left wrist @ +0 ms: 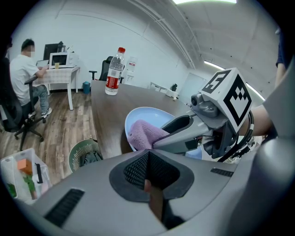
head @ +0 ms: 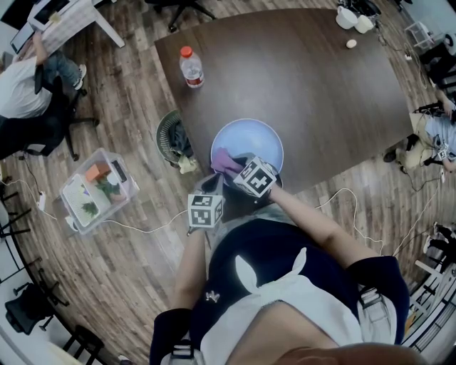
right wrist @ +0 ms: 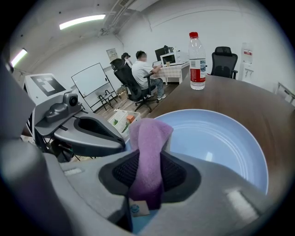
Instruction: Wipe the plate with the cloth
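Note:
A light blue plate (head: 260, 139) (right wrist: 216, 143) lies on the dark table (head: 299, 78), close to its near edge. My right gripper (head: 234, 168) (right wrist: 147, 159) is shut on a purple cloth (head: 225, 160) (right wrist: 150, 136). The cloth's free end hangs over the plate's near left part (left wrist: 154, 117). My left gripper (head: 212, 189) (left wrist: 148, 159) is shut, its tip right at the plate's near rim, below the cloth (left wrist: 144, 132). Whether it pinches the rim is hidden. The two grippers sit side by side, almost touching.
A water bottle (head: 191, 68) (right wrist: 197, 55) stands at the table's far left. On the floor to the left are a green basket (head: 173, 135) and a clear box (head: 98, 189). A person (head: 25, 85) sits at a desk far left. Small white items (head: 353, 18) lie at the far corner.

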Motion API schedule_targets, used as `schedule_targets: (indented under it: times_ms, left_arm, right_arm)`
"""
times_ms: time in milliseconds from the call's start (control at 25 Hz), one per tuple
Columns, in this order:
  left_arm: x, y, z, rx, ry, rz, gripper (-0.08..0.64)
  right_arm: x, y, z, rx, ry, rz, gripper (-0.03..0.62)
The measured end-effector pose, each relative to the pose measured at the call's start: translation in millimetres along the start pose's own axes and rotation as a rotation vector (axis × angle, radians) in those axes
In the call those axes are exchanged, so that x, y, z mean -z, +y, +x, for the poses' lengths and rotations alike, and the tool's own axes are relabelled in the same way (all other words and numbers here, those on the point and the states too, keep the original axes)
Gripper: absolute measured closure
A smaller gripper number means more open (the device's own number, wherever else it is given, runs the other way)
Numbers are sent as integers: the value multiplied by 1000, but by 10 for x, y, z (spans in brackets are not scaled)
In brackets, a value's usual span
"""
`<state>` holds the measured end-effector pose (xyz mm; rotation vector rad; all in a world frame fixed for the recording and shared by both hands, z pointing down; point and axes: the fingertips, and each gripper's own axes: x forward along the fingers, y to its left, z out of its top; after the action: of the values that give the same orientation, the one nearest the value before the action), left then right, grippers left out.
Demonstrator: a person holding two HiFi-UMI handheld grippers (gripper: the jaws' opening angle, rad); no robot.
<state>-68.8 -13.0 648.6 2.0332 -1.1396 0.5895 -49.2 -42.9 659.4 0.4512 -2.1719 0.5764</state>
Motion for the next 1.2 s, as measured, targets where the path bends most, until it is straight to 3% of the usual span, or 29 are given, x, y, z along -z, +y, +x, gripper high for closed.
schedule_targets:
  times_ms: [440, 1200]
  left_arm:
    - [10, 9, -11, -7, -3, -5, 555]
    - [25, 43, -16, -7, 5, -9, 555]
  right_arm:
    - [4, -121, -15, -14, 16, -6, 465]
    - [-26, -554, -97, 38, 3, 30, 465]
